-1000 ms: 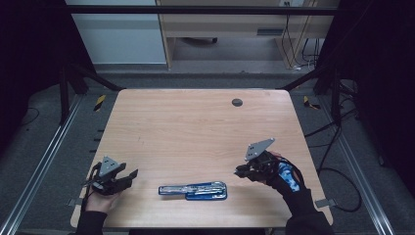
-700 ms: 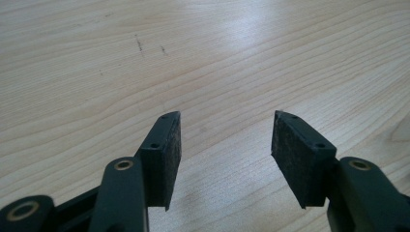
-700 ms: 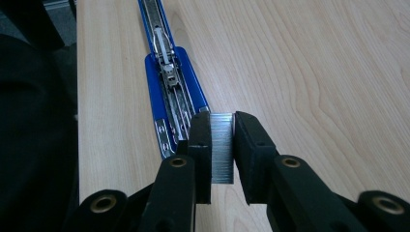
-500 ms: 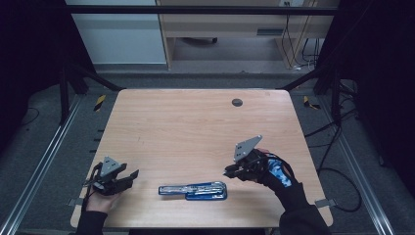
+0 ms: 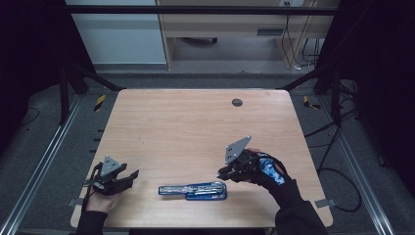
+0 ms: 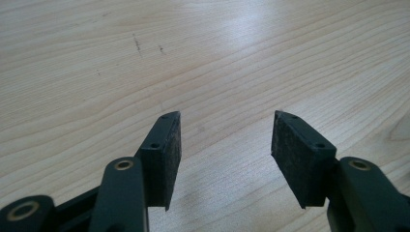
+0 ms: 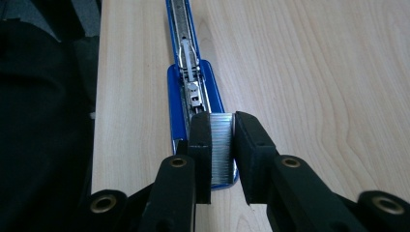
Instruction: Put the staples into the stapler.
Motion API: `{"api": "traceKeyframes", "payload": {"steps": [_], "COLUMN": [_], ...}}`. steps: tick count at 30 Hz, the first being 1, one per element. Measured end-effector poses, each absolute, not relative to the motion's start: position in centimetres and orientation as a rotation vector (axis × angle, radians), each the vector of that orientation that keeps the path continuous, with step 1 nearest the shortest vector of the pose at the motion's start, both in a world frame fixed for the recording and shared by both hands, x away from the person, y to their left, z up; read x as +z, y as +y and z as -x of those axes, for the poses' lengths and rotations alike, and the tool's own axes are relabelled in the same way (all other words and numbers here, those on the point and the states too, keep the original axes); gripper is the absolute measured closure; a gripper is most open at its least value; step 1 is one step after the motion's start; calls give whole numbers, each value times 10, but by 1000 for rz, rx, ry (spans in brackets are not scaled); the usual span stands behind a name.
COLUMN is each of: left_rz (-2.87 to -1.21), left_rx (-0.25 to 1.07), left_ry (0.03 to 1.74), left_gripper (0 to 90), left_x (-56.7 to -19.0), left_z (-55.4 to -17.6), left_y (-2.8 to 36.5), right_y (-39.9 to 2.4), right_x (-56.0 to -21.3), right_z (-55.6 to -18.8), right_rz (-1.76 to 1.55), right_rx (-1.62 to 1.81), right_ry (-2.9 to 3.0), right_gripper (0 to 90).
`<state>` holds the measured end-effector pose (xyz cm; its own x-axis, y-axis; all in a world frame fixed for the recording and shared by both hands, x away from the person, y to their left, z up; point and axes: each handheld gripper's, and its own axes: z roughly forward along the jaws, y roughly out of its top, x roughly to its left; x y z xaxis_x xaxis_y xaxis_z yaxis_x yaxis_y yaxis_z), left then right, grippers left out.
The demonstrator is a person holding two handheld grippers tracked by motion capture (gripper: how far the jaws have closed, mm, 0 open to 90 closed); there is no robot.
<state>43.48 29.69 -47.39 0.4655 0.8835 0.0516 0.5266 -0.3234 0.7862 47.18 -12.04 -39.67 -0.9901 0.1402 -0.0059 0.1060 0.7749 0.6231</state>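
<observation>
Right gripper (image 7: 222, 145) has shifted in toward the opened blue stapler (image 5: 193, 190), jaws clenched on a strip of staples (image 7: 221, 147) just above its open magazine, likely for loading; left gripper (image 6: 225, 150) rests released, well apart, over bare table (image 5: 186, 127).

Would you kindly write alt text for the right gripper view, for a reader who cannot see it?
The right tool grips a silvery strip of staples between its two black jaws, just above the near end of an opened blue stapler. The stapler lies along the edge of a pale wooden table, its metal staple channel exposed.
</observation>
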Motion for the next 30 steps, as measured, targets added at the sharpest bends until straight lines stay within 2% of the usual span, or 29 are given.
{"api": "traceKeyframes", "payload": {"steps": [30], "left_rz": [-2007], "left_rx": [633], "left_ry": [1183], "left_gripper": [439], "left_x": [-476], "left_z": [-436], "left_y": [296], "right_y": [-106], "right_x": [-421], "right_z": [-486], "right_rz": [-63], "right_rx": [975], "right_ry": [3037], "right_gripper": [776]}}
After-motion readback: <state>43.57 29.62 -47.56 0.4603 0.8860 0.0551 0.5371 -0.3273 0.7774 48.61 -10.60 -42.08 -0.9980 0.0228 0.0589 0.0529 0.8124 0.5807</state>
